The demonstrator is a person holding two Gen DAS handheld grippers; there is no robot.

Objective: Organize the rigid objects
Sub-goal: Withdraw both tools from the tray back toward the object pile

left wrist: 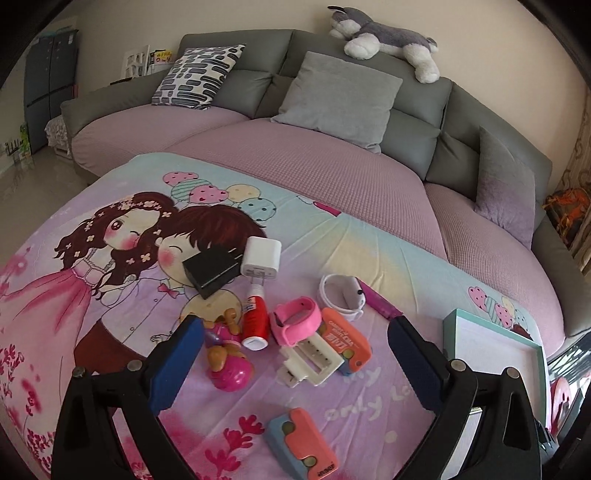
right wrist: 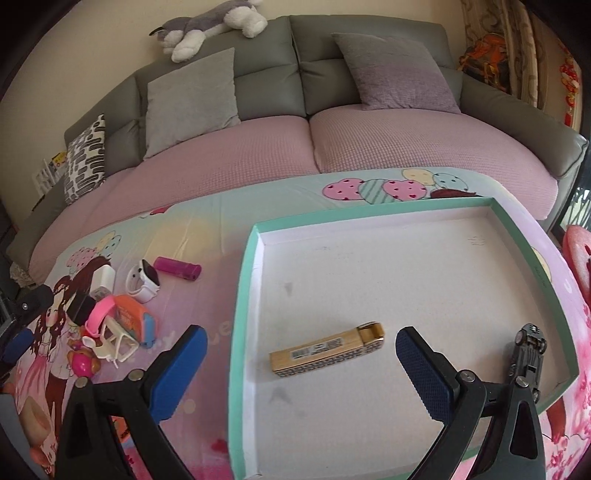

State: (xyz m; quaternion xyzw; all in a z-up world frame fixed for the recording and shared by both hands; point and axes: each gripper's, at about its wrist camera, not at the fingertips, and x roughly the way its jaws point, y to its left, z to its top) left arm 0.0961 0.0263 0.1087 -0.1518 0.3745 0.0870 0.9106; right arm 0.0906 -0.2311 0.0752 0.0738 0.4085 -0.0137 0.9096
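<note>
Inside the shallow teal-rimmed cardboard tray point(right wrist: 546, 295), a flat rectangular wooden harmonica point(right wrist: 327, 349) lies beside a black toy car point(right wrist: 528, 354). Right gripper point(right wrist: 301, 363) and left gripper point(left wrist: 295, 350) gape wide, empty; hard plastic toys point(left wrist: 295, 332) cluster left of the tray.

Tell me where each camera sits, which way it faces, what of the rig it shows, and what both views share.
Left wrist: rides the left gripper, looking forward over the toy pile towards the sofa; its own open fingers show.
Right wrist: rides the right gripper, looking down into the teal tray holding a wooden box and a toy car; its open fingers show.
Shared: sofa, plush dog, tray, white watch.
</note>
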